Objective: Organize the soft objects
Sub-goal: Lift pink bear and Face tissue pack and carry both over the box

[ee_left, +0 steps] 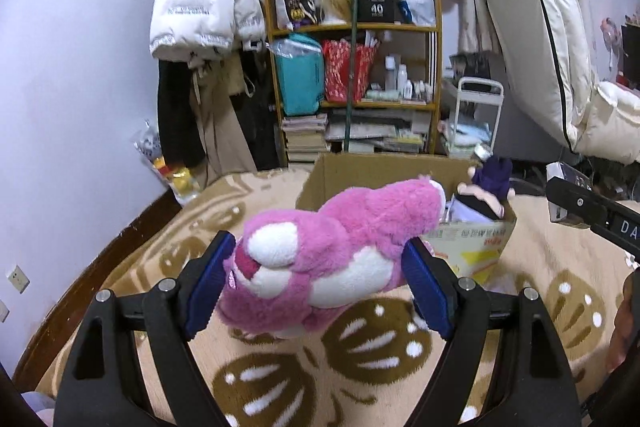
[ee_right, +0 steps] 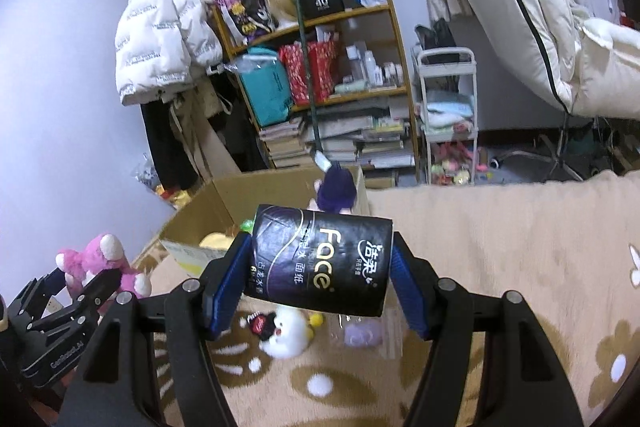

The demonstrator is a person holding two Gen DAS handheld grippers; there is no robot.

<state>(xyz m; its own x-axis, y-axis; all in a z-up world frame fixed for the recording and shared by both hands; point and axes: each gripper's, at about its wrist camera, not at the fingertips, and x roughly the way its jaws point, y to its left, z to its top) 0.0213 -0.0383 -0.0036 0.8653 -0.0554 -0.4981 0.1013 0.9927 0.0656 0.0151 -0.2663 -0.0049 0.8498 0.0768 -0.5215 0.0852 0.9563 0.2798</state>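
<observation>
Left gripper point(ee_left: 316, 279) is clamped on the pink bear point(ee_left: 320, 251) — blue pads pressing in on both flanks, plush bulging between them. Bear's long axis runs from 7 to 1 o'clock in the left wrist view, face toward the camera, far end already over the near wall of the box point(ee_left: 472, 243). The box sits at 1 o'clock from the left fingers, just beyond the bear; a purple doll point(ee_left: 494, 175) pokes out of its far right corner.

Right gripper point(ee_right: 320, 267) is clamped on the tissue pack point(ee_right: 320, 259), a black wrapped cylinder with its long axis crosswise between the pads, roughly 9 to 3. From here the box opening lies at 11 o'clock, near but not under the pack. Below the pack on the blanket point(ee_right: 500, 247): a white plush point(ee_right: 286, 335) and a clear pouch point(ee_right: 364, 333), both still loose.

Judgement: left is the nearer hand — a short push toward 1 o'clock and release drops the bear in. Right needs to swing left-forward over the rim first.
</observation>
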